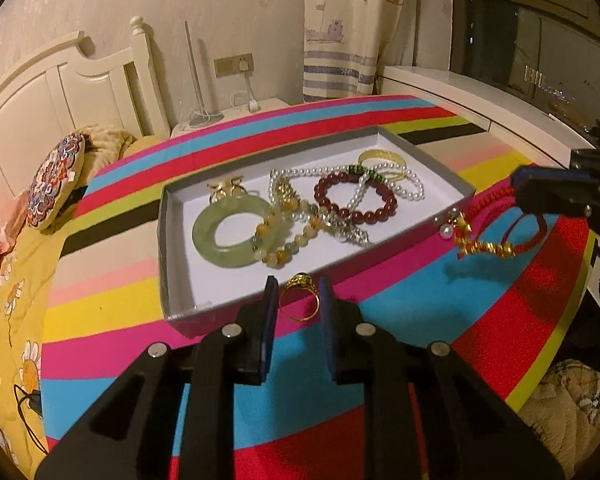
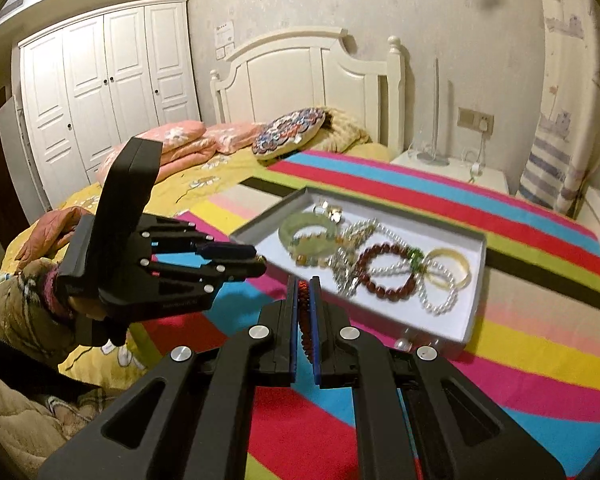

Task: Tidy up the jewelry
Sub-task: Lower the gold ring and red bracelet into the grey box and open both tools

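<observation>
A shallow grey box (image 1: 168, 256) with a white inside lies on the striped cloth and holds a jade bangle (image 1: 230, 234), a red bead bracelet (image 1: 356, 202), pearl strands (image 1: 410, 190), a gold bangle (image 1: 382, 160) and other pieces. My left gripper (image 1: 298, 300) is closed on a gold ring (image 1: 300, 296) at the box's near wall. My right gripper (image 2: 304, 300) is shut on a red cord bracelet (image 2: 303, 322) with gold charms (image 1: 486, 246), held above the cloth right of the box. The box also shows in the right wrist view (image 2: 474, 316).
The round table wears a bright striped cloth (image 1: 380, 320). A bed with a yellow floral cover (image 2: 188, 184) and pillows lies to the left. A white nightstand (image 1: 228, 114) and a curtain (image 1: 348, 28) stand behind.
</observation>
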`<state>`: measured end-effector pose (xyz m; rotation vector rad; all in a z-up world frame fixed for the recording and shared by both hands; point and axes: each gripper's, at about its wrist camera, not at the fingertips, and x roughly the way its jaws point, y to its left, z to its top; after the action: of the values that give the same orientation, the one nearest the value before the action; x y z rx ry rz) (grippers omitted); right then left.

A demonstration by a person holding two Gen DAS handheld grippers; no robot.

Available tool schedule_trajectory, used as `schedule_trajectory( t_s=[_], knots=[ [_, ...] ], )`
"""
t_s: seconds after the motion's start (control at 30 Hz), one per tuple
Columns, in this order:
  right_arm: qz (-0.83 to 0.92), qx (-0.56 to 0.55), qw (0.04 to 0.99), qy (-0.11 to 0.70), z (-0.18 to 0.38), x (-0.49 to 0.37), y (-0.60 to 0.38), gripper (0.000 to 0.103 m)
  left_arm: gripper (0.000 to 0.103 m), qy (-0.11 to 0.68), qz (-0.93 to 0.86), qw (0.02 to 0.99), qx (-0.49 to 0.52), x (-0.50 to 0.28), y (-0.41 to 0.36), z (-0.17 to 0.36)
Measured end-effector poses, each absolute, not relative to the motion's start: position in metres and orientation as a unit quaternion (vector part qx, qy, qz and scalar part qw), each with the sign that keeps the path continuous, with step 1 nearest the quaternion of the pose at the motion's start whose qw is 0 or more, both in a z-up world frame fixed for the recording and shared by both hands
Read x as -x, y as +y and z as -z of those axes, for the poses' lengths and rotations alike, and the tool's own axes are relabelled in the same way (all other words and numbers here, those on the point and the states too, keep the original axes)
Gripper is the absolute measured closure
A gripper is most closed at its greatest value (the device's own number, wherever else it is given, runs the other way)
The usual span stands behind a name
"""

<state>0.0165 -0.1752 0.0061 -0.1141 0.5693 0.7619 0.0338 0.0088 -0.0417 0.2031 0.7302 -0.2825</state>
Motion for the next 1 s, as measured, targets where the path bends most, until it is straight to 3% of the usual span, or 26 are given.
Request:
schedule_trajectory(
  t_s=[0.4,1.0],
  knots=[
    [-0.345,0.065,0.901,0.255,-0.027,-0.051,-0.167,0.097,0.083,0.339,0.142,0.922,-0.121,-0.052,-0.004,0.021],
    [-0.294,0.039,0.904,0.308,0.001,-0.144,-0.16,0.097,0.083,0.359,0.113,0.92,-0.106,-0.12,-0.009,0.025]
  ],
)
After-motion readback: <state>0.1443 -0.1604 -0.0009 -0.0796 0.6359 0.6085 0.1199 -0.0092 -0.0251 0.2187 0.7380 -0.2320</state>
